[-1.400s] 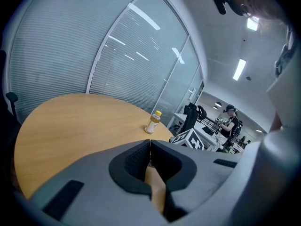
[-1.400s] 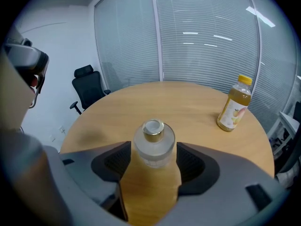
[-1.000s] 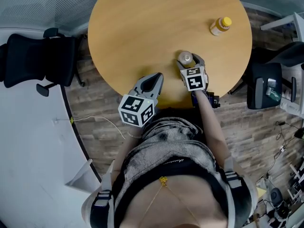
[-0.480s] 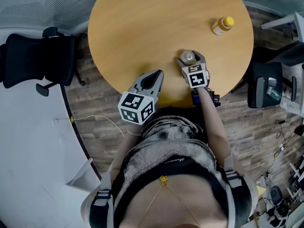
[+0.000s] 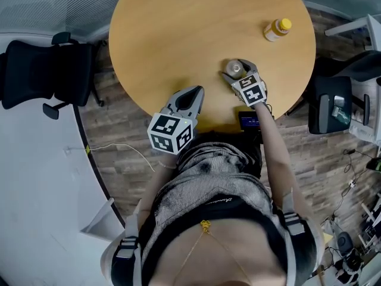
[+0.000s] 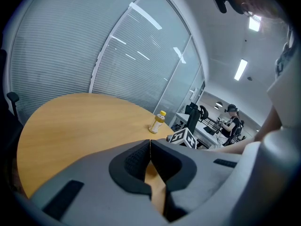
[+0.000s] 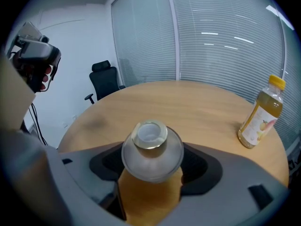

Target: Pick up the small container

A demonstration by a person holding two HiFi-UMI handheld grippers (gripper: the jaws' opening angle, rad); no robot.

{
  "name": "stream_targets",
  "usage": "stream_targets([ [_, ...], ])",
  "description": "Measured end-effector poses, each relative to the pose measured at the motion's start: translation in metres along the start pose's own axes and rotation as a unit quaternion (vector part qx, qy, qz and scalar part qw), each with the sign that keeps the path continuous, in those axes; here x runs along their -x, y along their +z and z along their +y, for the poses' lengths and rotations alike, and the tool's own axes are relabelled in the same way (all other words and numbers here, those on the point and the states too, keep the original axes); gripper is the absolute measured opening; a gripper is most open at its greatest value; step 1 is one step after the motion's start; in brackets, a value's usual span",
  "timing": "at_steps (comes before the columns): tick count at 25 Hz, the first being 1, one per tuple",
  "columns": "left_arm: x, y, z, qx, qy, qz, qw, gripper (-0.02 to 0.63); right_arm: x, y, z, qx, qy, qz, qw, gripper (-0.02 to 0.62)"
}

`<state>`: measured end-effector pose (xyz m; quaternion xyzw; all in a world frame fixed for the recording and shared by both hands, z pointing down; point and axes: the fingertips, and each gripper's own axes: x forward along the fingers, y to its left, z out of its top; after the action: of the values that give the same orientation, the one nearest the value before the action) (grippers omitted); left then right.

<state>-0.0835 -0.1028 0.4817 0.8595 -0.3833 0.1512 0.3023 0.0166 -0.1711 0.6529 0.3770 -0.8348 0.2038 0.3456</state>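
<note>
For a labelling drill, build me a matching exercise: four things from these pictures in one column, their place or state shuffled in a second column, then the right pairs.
1. small container
2. yellow-capped bottle
3. left gripper
4. office chair

A. on the floor, at the head view's left of the table
B. fingers together, nothing between them
C. between the right gripper's fingers
D. standing alone near the table's far right edge

Pairs: 1-C; 2-D; 3-B; 4-A

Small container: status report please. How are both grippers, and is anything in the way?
Right gripper shut on the small container. Left gripper shut, empty, near the table edge. Bottle stands well apart, not in the way.
</note>
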Motion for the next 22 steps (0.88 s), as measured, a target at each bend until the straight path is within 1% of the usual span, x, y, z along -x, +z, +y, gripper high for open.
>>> stream_targets([
  [6, 0.004, -0.006, -0.005, 0.003, 0.004, -0.003, 1.0000, 0.021, 0.001, 0.000, -0.001, -0.008, -0.011, -0.010, 1.000, 0.330],
  [12, 0.007, -0.004, -0.005, 0.004, 0.005, -0.013, 0.9999, 0.021, -0.001, 0.003, 0.001, -0.011, -0.019, -0.018, 1.000, 0.330],
  [22, 0.014, -0.008, -0.006, 0.015, 0.020, -0.026, 0.9994, 0.021, 0.001, -0.001, 0.011, 0.001, -0.009, -0.021, 1.000, 0.331],
])
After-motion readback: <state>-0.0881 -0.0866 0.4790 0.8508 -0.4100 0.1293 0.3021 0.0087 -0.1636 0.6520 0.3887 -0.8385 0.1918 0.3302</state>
